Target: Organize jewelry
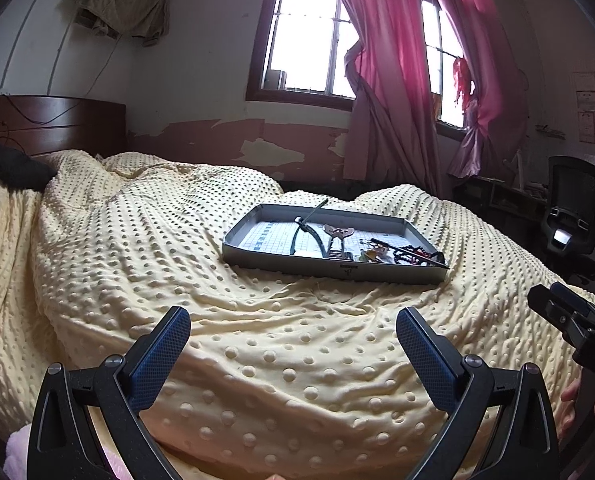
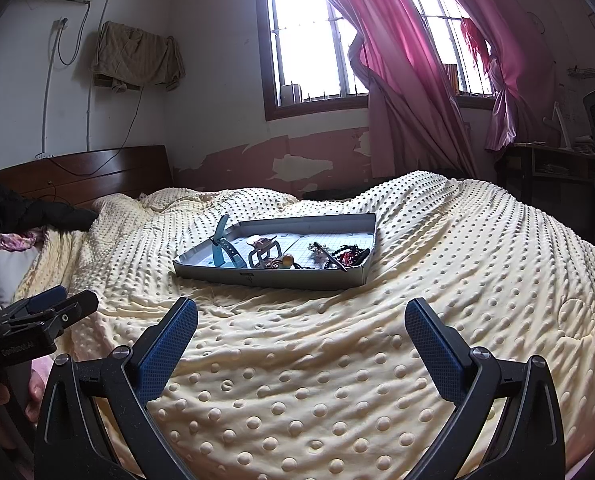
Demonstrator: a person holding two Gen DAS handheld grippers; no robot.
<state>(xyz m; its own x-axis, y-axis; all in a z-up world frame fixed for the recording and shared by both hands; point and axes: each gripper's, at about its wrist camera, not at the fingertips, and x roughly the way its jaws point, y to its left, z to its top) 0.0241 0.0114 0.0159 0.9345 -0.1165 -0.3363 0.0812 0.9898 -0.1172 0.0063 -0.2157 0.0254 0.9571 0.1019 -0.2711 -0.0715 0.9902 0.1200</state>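
A shallow grey tray [image 1: 281, 261] [image 2: 305, 278] lies on the bed with jewelry in it. In the left wrist view I see a dark-teal watch strap [image 1: 299, 236], a pinkish-brown hair claw [image 1: 338, 236], a dark stick [image 1: 407, 252] and dark-red beads [image 1: 411, 255]. From the right wrist view the same tray holds a blue strap [image 2: 220, 249], a hair claw [image 2: 263, 254], small charms [image 2: 285, 260] and beads [image 2: 351, 255]. My left gripper [image 1: 293, 340] and right gripper [image 2: 301, 334] both hover open over the blanket, short of the tray, holding nothing.
A yellow dotted blanket [image 1: 177, 264] covers the whole bed. Beyond it are a wooden headboard [image 1: 57, 124], pink curtains [image 1: 393, 80] and an office chair [image 1: 573, 216]. The other gripper shows at each view's edge [image 1: 569, 320] [image 2: 37, 320], with a hand below it.
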